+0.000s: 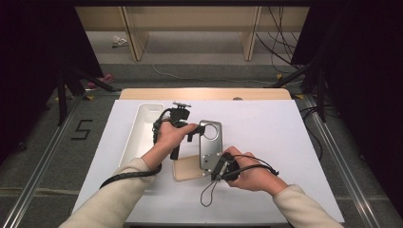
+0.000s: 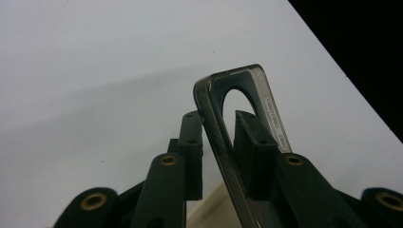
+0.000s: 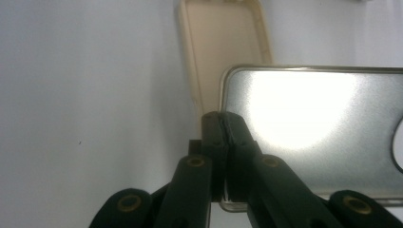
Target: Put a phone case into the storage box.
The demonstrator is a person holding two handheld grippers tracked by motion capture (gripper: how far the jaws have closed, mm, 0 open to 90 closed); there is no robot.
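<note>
A silver metal phone case (image 1: 210,142) with a round camera cut-out is held just above the white table between both grippers. My left gripper (image 1: 194,133) holds its far left rim beside the cut-out; in the left gripper view the rim (image 2: 271,109) runs between the jaws of the left gripper (image 2: 219,116). My right gripper (image 1: 214,168) is shut on the case's near edge. In the right gripper view the right gripper (image 3: 222,118) pinches the corner of the shiny case (image 3: 309,123). A beige phone case (image 1: 186,168) lies open side up on the table, partly under the silver one.
A long white tray (image 1: 142,128) lies along the left side of the white table sheet (image 1: 266,133). The beige case (image 3: 228,42) lies just beyond the right gripper. Dark stands and cables stand on the floor past the table's far edge.
</note>
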